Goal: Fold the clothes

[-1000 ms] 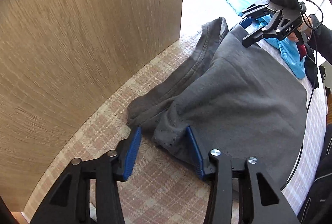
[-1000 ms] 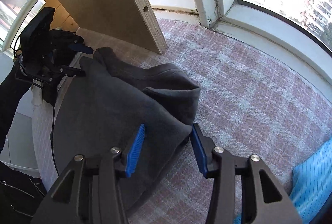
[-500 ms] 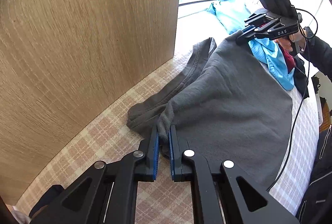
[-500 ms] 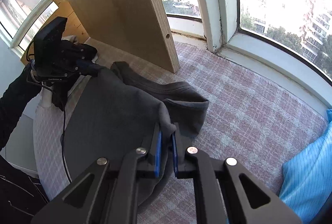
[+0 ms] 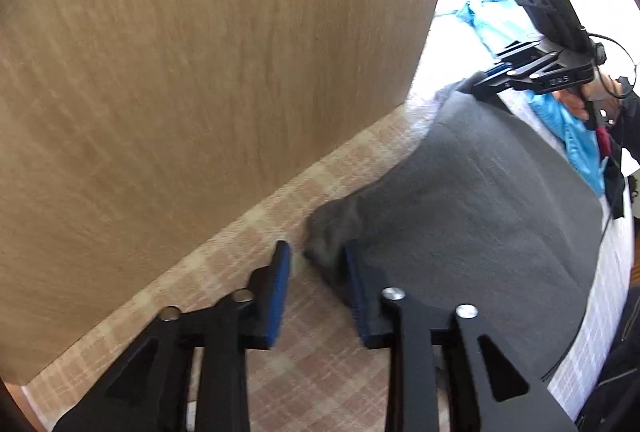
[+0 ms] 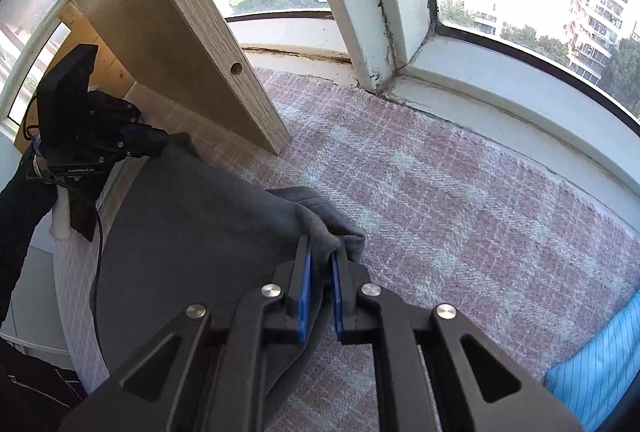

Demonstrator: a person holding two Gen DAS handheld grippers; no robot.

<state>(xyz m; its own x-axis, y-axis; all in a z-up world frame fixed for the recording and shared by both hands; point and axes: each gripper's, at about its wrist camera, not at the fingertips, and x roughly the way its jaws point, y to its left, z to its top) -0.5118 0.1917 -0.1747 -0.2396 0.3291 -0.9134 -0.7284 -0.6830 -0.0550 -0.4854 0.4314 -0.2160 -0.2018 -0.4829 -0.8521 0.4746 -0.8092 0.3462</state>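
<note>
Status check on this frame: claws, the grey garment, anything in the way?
Left claw open at grey garment corner. Right claw shut on grey garment's far corner. Wooden panel stands close alongside; blue cloth lies apart.

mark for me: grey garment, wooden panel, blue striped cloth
grey garment (image 5: pixel 480 216): left wrist view, on the flat middle of the fabric.
wooden panel (image 5: pixel 208 71): left wrist view, on its broad grained face.
blue striped cloth (image 6: pixel 600 364): right wrist view, on the corner showing at lower right.
</note>
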